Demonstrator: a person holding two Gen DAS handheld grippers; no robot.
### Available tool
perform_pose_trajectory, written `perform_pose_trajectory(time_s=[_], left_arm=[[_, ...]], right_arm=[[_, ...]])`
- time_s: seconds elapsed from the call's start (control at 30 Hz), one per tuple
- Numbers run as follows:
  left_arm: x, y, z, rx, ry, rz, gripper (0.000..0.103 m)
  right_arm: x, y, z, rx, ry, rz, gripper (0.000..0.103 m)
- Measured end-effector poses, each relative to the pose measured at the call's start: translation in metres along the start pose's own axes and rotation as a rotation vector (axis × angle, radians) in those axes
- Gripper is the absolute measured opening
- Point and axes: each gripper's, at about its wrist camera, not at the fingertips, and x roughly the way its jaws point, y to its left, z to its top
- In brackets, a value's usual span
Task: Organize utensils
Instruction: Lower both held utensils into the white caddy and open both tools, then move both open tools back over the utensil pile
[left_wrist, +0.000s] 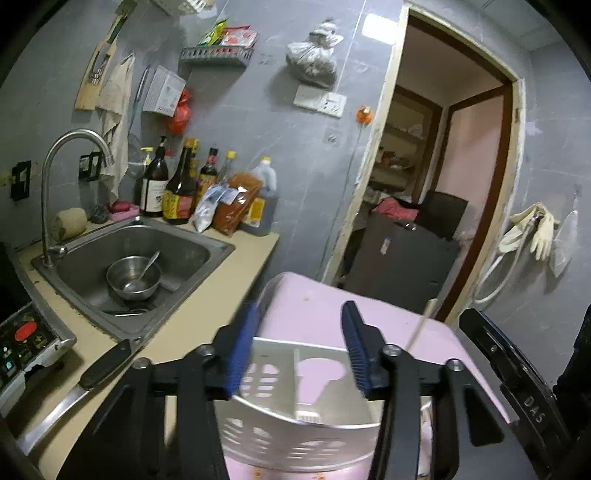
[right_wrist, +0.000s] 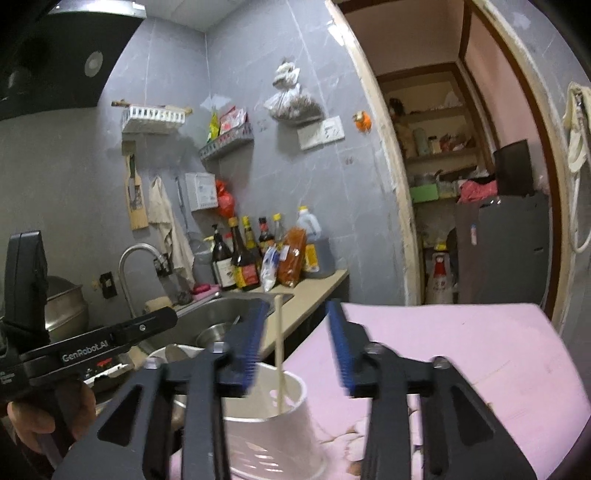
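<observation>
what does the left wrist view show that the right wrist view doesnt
Only the left wrist view shows the knife lying on the counter and the spoon in the sink's steel bowl. Only the right wrist view shows the range hood and a metal pot. Both show the white utensil holder on the pink surface, a chopstick, and the sauce bottles.

"GenRobot.AI" on left tool (right_wrist: 85, 348)

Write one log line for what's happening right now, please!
left gripper: open | right gripper: open | chopstick: in holder
</observation>
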Motion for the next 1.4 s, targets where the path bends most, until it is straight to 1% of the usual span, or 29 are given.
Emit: perform_pose_trajectory(time_s=[0.03, 0.07, 0.1, 0.17, 0.2, 0.23, 0.27, 0.3, 0.33, 0.37, 0.47, 0.63, 0.77, 0.93, 1.0, 1.07, 1.27, 1.4], left_arm=[[-0.002, -0.004, 0.001, -0.003, -0.009, -0.006, 0.053], [-0.004, -0.006, 0.001, -0.005, -0.016, -0.013, 0.055], [-0.006, -0.010, 0.002, -0.005, -0.021, -0.019, 0.057], [-0.011, -0.022, 0.002, 0.005, -0.035, -0.027, 0.065], [-0.012, -0.025, 0.003, 0.009, -0.041, -0.029, 0.073], [-0.017, -0.031, 0.002, 0.015, -0.056, -0.034, 0.081], [-0.019, -0.036, 0.001, 0.016, -0.066, -0.035, 0.086], [-0.022, -0.041, 0.000, 0.018, -0.081, -0.037, 0.094], [-0.026, -0.047, -0.001, 0.021, -0.096, -0.038, 0.099], [-0.028, -0.051, -0.001, 0.025, -0.108, -0.037, 0.100], [-0.034, -0.070, -0.007, 0.051, -0.122, -0.049, 0.101], [-0.037, -0.098, -0.021, 0.078, -0.099, -0.086, 0.101], [-0.037, -0.119, -0.036, 0.103, -0.083, -0.105, 0.101], [-0.029, -0.143, -0.056, 0.174, -0.047, -0.106, 0.101], [-0.024, -0.150, -0.064, 0.203, -0.025, -0.108, 0.101], [-0.014, -0.157, -0.073, 0.230, 0.015, -0.109, 0.101], [0.015, -0.166, -0.097, 0.280, 0.128, -0.093, 0.101], [0.036, -0.167, -0.114, 0.309, 0.222, -0.079, 0.101]], right_arm=[[-0.007, -0.004, 0.003, 0.003, -0.017, -0.008, 0.055], [-0.011, -0.006, 0.005, 0.005, -0.025, -0.018, 0.061], [-0.017, -0.009, 0.007, 0.006, -0.035, -0.031, 0.065], [-0.030, -0.018, 0.012, 0.018, -0.058, -0.052, 0.077], [-0.035, -0.021, 0.014, 0.023, -0.066, -0.058, 0.079], [-0.044, -0.026, 0.017, 0.031, -0.079, -0.065, 0.084], [-0.049, -0.029, 0.018, 0.032, -0.084, -0.067, 0.090], [-0.055, -0.033, 0.020, 0.033, -0.091, -0.074, 0.093], [-0.064, -0.038, 0.021, 0.035, -0.101, -0.081, 0.100], [-0.072, -0.043, 0.023, 0.038, -0.110, -0.088, 0.103], [-0.094, -0.056, 0.025, 0.028, -0.124, -0.116, 0.103], [-0.121, -0.074, 0.024, -0.031, -0.115, -0.181, 0.103], [-0.136, -0.086, 0.020, -0.067, -0.112, -0.233, 0.103], [-0.147, -0.103, 0.007, -0.107, -0.080, -0.272, 0.103], [-0.148, -0.109, 0.003, -0.117, -0.062, -0.279, 0.103], [-0.148, -0.114, -0.003, -0.129, -0.037, -0.292, 0.103], [-0.134, -0.130, -0.020, -0.152, 0.099, -0.316, 0.103], [-0.123, -0.138, -0.033, -0.164, 0.183, -0.327, 0.103]])
